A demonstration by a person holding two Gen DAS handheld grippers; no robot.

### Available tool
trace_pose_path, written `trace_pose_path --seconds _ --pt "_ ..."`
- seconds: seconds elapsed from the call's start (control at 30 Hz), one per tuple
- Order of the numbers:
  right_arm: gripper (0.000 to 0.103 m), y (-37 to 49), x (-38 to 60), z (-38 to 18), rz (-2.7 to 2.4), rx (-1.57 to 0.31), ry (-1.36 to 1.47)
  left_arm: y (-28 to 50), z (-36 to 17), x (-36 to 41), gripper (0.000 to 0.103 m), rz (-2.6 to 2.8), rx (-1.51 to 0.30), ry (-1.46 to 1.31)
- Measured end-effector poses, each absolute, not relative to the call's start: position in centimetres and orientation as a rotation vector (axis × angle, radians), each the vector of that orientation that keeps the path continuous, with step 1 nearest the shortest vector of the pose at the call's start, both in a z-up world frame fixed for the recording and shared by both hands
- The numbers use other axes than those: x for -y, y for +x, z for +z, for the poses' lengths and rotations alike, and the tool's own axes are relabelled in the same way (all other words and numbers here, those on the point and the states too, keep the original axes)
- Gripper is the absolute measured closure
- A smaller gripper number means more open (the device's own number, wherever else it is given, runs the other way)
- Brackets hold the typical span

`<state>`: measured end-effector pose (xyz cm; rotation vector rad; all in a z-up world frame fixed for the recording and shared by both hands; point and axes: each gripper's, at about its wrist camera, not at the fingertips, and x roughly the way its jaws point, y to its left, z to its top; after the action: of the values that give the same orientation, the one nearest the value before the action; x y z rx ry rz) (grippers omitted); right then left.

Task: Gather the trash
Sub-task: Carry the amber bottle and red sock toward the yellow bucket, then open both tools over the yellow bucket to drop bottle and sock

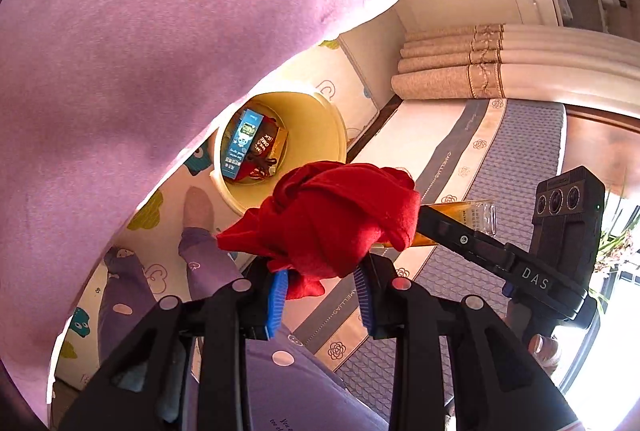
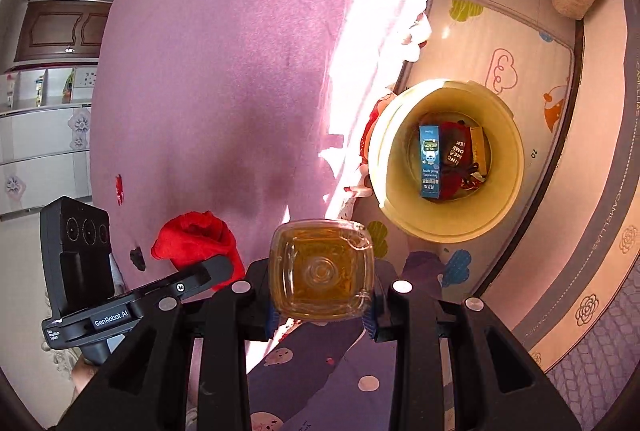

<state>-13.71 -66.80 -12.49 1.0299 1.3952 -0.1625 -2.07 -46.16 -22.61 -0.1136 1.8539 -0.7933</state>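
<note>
My left gripper (image 1: 322, 271) is shut on a crumpled red cloth (image 1: 332, 215), pinched between its blue pads (image 1: 277, 297). To its right, a clear square bottle (image 1: 472, 211) of amber liquid sticks out past a finger (image 1: 460, 237) of the right gripper. In the right wrist view that bottle (image 2: 322, 271) is seen bottom-on, with my right gripper (image 2: 320, 313) shut on it. The red cloth (image 2: 196, 239) shows at the lower left there. A pale yellow bin (image 1: 320, 111) (image 2: 504, 151) stands on the floor beyond both grippers. It holds a blue carton (image 2: 430, 161) and dark red packets.
A pink bed cover (image 1: 160, 51) (image 2: 220, 91) fills the left side beside the bin. A cartoon floor mat (image 2: 520, 43) lies under the bin. A person's purple trouser legs and socked foot (image 1: 196, 211) stand near it. A patterned mattress edge (image 1: 500, 167) runs along the right, with bundled curtain (image 1: 448, 71) behind it.
</note>
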Motion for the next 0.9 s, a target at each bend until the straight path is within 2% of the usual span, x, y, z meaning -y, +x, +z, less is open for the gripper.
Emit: trace_pose_path --seconds 0.07,0.13,0.17,0.23,0.3,0.6,0.9 --pt "0.072 -14.9 68.2 -12.8 -0.186 -1.386 1.053 -3.0 -23.0 47.9 0.071 -0.82 -1.867 -0.09" --pt "0.071 -15.8 69.9 -13.0 -0.22 -1.371 1.073 -3.8 -23.3 49.9 0.058 -0.851 -1.882 -0.069" --pt "0.064 -16.3 70.6 -13.1 -0.246 -1.368 1.091 -4.1 -23.4 50.7 0.054 -0.862 -1.889 -0.056" --pt "0.053 -17.3 72.0 -13.5 -0.278 -1.342 1.157 -4.6 -23.7 52.1 0.039 -0.867 -1.899 -0.027" --pt "0.053 -18.0 72.8 -13.6 -0.304 -1.322 1.181 -5.0 -23.9 52.7 0.034 -0.86 -1.907 0.004" --pt "0.053 -18.2 73.1 -13.8 -0.306 -1.319 1.208 -4.8 -23.4 52.1 0.033 -0.845 -1.89 0.033" --pt "0.053 -13.3 69.7 -12.6 -0.211 -1.352 1.145 -1.6 -21.4 48.1 0.031 -0.808 -1.824 -0.061"
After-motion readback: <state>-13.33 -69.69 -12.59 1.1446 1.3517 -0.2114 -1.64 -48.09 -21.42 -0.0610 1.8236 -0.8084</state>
